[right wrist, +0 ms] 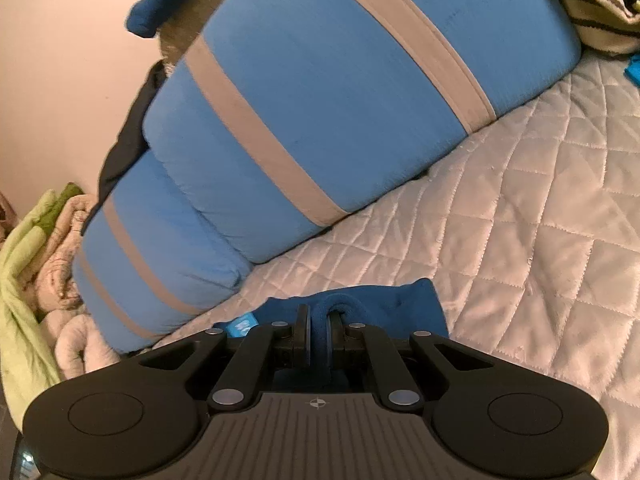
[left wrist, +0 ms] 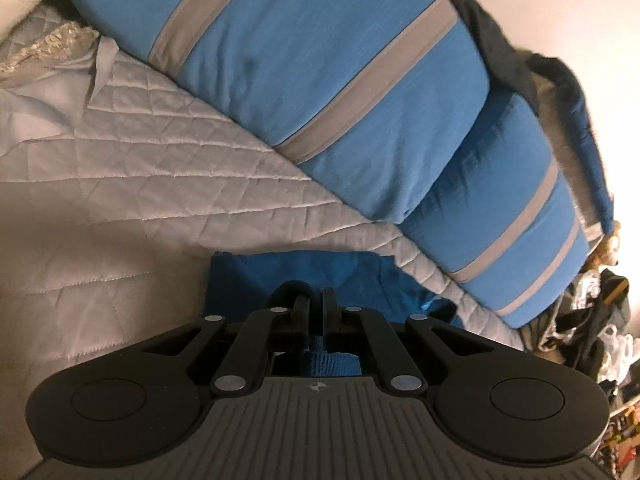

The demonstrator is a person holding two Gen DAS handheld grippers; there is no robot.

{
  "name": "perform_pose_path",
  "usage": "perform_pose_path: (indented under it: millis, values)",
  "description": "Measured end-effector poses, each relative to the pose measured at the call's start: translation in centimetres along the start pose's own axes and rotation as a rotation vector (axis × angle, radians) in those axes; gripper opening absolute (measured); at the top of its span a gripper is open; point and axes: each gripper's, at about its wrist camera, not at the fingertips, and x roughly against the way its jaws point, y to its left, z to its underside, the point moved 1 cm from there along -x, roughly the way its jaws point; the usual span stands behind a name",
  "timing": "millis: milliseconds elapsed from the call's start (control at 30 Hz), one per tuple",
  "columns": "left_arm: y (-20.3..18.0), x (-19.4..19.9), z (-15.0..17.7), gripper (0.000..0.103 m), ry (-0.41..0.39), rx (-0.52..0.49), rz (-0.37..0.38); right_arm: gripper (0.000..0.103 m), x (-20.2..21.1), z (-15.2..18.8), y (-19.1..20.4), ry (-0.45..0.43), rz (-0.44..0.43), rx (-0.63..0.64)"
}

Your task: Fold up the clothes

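Note:
A dark blue garment (left wrist: 256, 280) lies low over the quilted grey bedspread (left wrist: 140, 160). My left gripper (left wrist: 316, 304) is shut on a pinch of its fabric, which shows between and below the black fingers. In the right wrist view the same blue garment (right wrist: 404, 300) bunches up around my right gripper (right wrist: 319, 320), which is shut on a fold of cloth wrapped over its right finger. A light blue tag (right wrist: 241, 326) shows on the garment just left of the fingers.
Two blue pillows with grey stripes (left wrist: 320, 80) (right wrist: 320, 120) lean against the pale wall beyond the garment. A dark cloth (left wrist: 500, 32) hangs over them. Green and beige bedding (right wrist: 36, 260) is heaped at the left; clutter (left wrist: 600, 320) sits at the right.

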Motion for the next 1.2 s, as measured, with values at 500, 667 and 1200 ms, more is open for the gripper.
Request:
perform_pose_path:
  millis: [500,667,1200]
  values:
    - [0.7,1.0,2.6,0.042,-0.024,0.058,-0.076,0.081,0.7,1.3,-0.1,0.032,0.058,0.013]
    - [1.3,2.8,4.3,0.042,-0.024,0.083,-0.026,0.081,2.5,2.1,0.2,0.054,0.054,0.041]
    - [0.7,-0.2,3.3,0.04,0.147,0.011,-0.05,0.074,1.5,3.9,0.5,0.083,0.048,0.021]
